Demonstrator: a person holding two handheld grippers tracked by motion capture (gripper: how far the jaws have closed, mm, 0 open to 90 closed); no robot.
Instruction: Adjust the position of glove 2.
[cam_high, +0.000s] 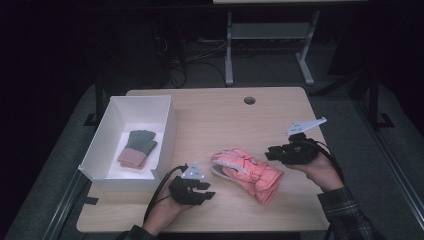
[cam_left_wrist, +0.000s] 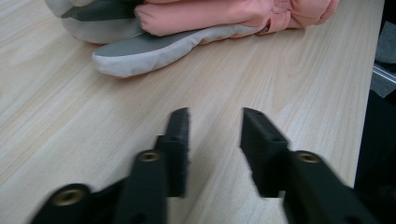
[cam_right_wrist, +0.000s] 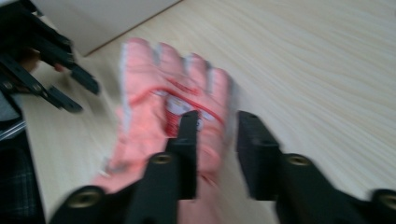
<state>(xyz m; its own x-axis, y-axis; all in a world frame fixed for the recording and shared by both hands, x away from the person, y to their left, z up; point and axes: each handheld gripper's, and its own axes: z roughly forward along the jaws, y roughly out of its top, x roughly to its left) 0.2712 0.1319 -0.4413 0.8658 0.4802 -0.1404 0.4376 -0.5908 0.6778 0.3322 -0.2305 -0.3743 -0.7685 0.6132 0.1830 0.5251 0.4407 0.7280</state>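
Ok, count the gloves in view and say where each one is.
2. A pink glove lies on the table between the two grippers. A grey and brown glove lies inside the white box; another could be hidden beneath it.

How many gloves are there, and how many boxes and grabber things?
Pink gloves: 1, on the table
Grey-and-brown gloves: 1, in the box
White boxes: 1
Grippers: 2, left and right
Total: 5
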